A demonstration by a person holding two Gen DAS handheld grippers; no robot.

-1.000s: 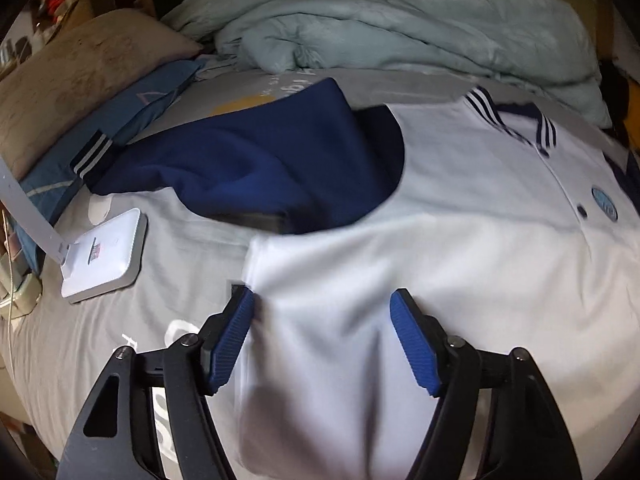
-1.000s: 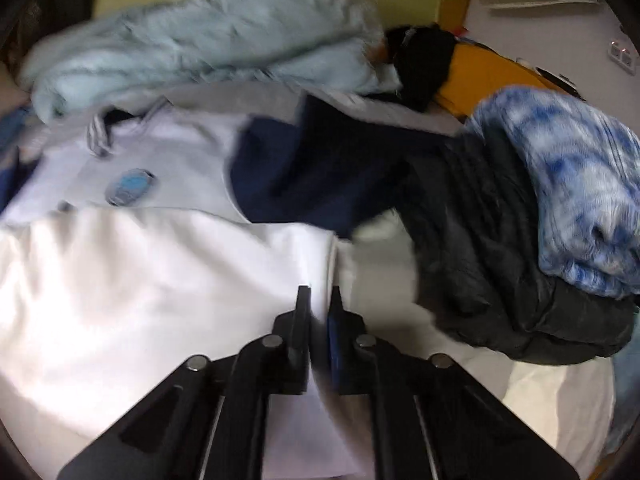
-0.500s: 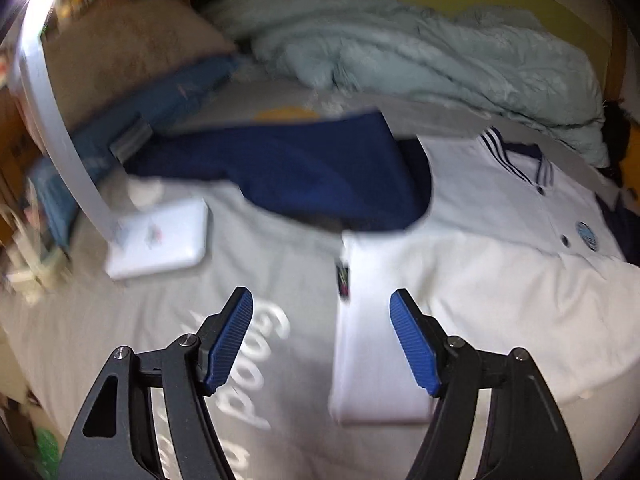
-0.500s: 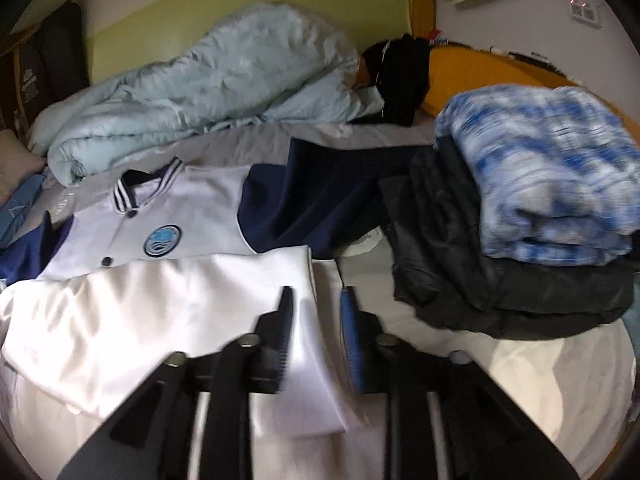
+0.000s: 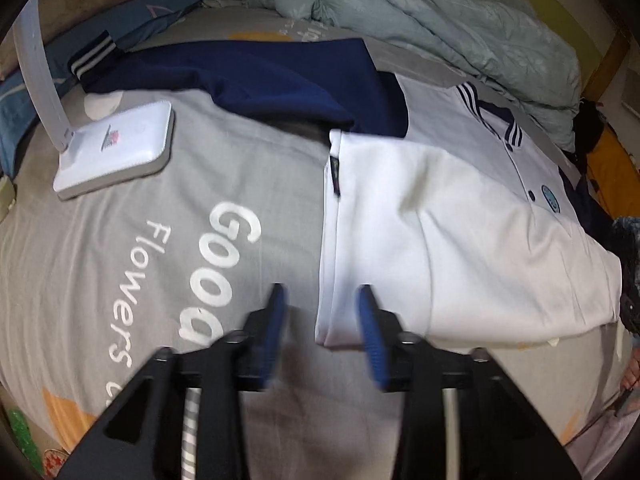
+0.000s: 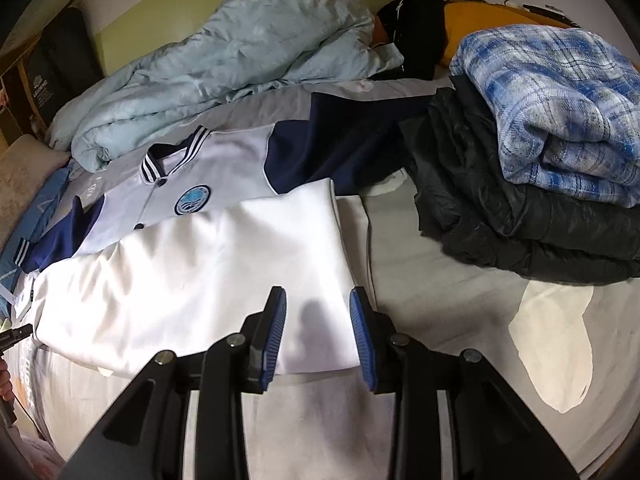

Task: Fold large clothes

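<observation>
A white jacket (image 5: 440, 216) with navy sleeves (image 5: 256, 76) and a round blue chest badge (image 6: 193, 199) lies on the grey bedsheet (image 5: 160, 240), its lower half folded up over the chest. It also shows in the right wrist view (image 6: 208, 272). My left gripper (image 5: 322, 312) is open and empty, just above the folded edge's left corner. My right gripper (image 6: 316, 320) is open and empty, over the fold's right corner.
A white lamp base (image 5: 116, 152) stands on the sheet at left, with pillows (image 5: 80, 0) behind. A pale blue duvet (image 6: 224, 64) is bunched at the headboard. A stack of a black jacket (image 6: 512, 208) and a blue plaid blanket (image 6: 560, 104) sits at right.
My right gripper has opened and let go of the white hem, and both grippers have pulled back from the jacket. The folded lower half now lies flat.
</observation>
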